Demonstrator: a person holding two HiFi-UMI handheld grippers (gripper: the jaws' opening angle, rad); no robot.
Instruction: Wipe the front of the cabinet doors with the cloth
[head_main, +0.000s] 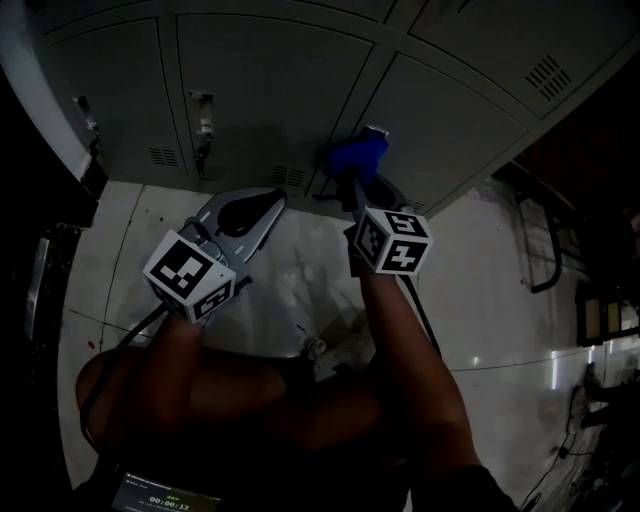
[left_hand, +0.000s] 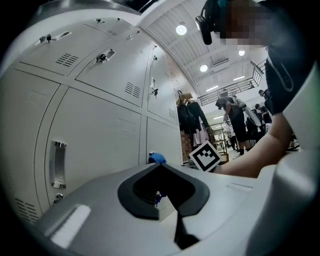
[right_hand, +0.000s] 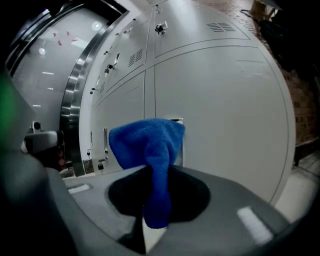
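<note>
The grey cabinet doors (head_main: 270, 90) fill the top of the head view. A blue cloth (head_main: 357, 157) is pinched in my right gripper (head_main: 355, 185), which is shut on it and holds it against or very close to a lower door by its recessed handle. In the right gripper view the cloth (right_hand: 150, 147) bunches up out of the jaws in front of the pale door (right_hand: 225, 100). My left gripper (head_main: 265, 202) hangs to the left, short of the doors, shut and empty. From the left gripper view (left_hand: 160, 169) the cloth (left_hand: 156, 158) peeks over the jaw tips.
The doors carry latches (head_main: 204, 125), vent slots (head_main: 548, 75) and a recessed handle (left_hand: 57, 164). Glossy white floor (head_main: 500, 290) lies below, with a dark metal frame (head_main: 545, 240) at the right. People and hanging clothes (left_hand: 192, 117) stand far down the hall.
</note>
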